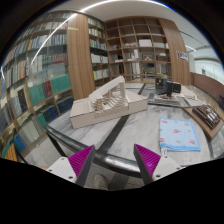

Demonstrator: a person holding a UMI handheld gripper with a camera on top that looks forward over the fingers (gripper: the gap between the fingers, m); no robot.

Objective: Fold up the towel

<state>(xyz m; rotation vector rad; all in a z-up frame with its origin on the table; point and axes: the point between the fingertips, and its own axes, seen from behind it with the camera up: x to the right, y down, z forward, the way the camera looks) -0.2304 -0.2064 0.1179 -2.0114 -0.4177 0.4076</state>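
Note:
A light blue patterned towel [179, 134] lies flat on the pale marble-look table [125, 130], beyond my fingers and to their right. My gripper [114, 160] is held above the table, well short of the towel. Its two fingers with magenta pads [80, 161] stand wide apart with nothing between them; only the table and a grey metal bar [112, 160] show in the gap.
A white architectural model [103, 102] stands on the table straight ahead. Papers and small items [172, 92] lie at the far right, a wooden tray [208, 117] at the right edge. Bookshelves [50, 70] line the left wall and the back [140, 50].

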